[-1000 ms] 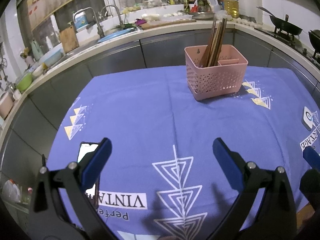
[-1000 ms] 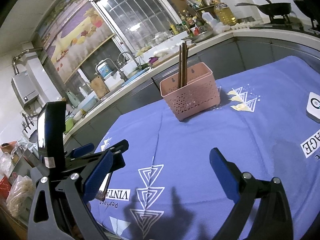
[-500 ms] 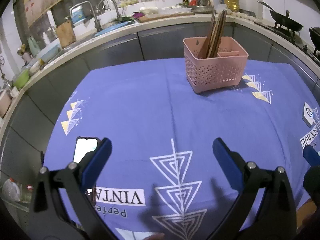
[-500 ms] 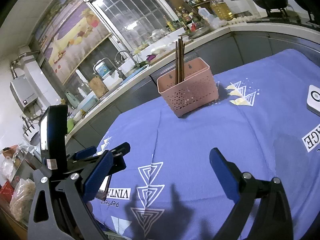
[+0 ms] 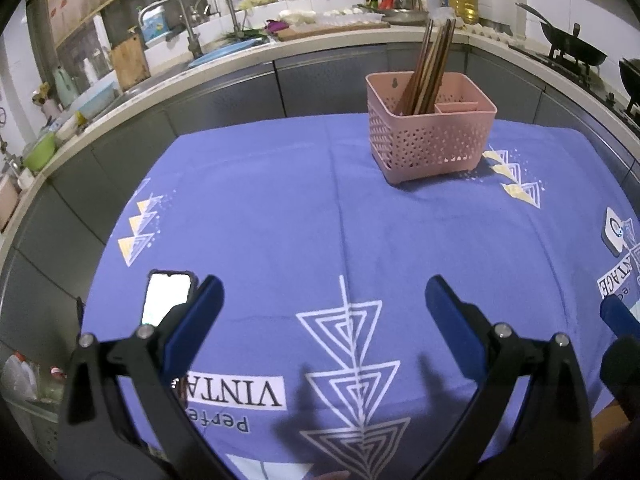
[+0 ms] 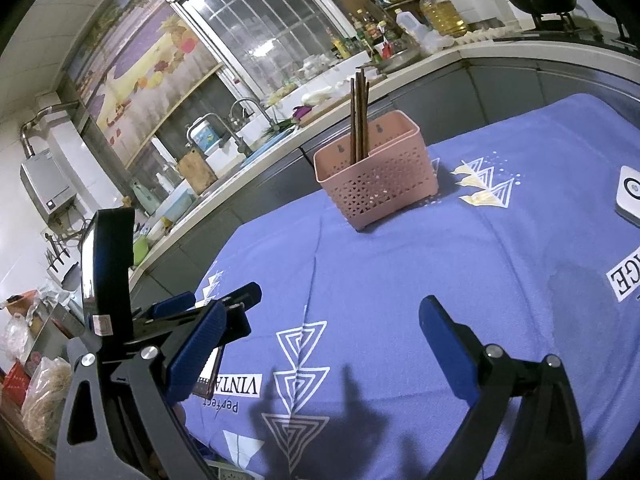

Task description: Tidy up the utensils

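A pink perforated utensil basket stands at the far side of the blue tablecloth. Several brown chopsticks lean upright in its left compartment; the smaller right compartment looks empty. My left gripper hovers open over the near part of the cloth, nothing between its blue pads. My right gripper is also open and holds nothing, well short of the basket. The left gripper's body shows at the left of the right wrist view.
A phone with a lit screen lies on the cloth by the left finger. A small white device sits at the right edge. A curved counter with a sink and a wok rings the table.
Both views have shifted slightly: the basket sits a little lower and nearer in the left wrist view. Both grippers stay open and hold nothing.
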### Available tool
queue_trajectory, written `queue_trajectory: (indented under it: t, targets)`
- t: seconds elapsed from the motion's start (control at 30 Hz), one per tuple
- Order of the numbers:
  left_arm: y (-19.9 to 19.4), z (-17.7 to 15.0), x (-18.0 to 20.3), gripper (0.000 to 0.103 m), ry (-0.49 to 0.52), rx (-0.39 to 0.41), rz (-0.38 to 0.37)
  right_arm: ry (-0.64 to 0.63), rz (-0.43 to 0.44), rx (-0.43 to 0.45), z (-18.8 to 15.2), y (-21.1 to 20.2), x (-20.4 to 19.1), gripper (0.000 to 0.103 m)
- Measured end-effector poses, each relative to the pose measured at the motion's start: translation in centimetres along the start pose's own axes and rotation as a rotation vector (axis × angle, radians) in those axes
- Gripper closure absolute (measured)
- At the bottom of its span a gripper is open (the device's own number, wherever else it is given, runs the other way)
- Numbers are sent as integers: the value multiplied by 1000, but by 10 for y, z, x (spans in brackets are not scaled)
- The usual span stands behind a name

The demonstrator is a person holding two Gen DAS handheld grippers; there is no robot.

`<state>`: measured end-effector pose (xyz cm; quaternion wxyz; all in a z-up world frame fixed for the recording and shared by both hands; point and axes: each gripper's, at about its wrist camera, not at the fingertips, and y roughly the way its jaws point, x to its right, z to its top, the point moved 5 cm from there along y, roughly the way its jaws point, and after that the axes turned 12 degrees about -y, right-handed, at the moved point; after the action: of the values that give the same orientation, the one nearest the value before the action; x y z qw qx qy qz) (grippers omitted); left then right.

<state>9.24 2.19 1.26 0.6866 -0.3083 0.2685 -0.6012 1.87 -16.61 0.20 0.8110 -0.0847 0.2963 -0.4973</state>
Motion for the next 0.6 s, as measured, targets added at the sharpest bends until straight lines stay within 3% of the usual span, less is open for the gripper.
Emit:
queue_trajectory:
  t: [0.6]
  targets:
    - [-6,2,0,6,6,19,2,-10,10,-10,6,4,-5,7]
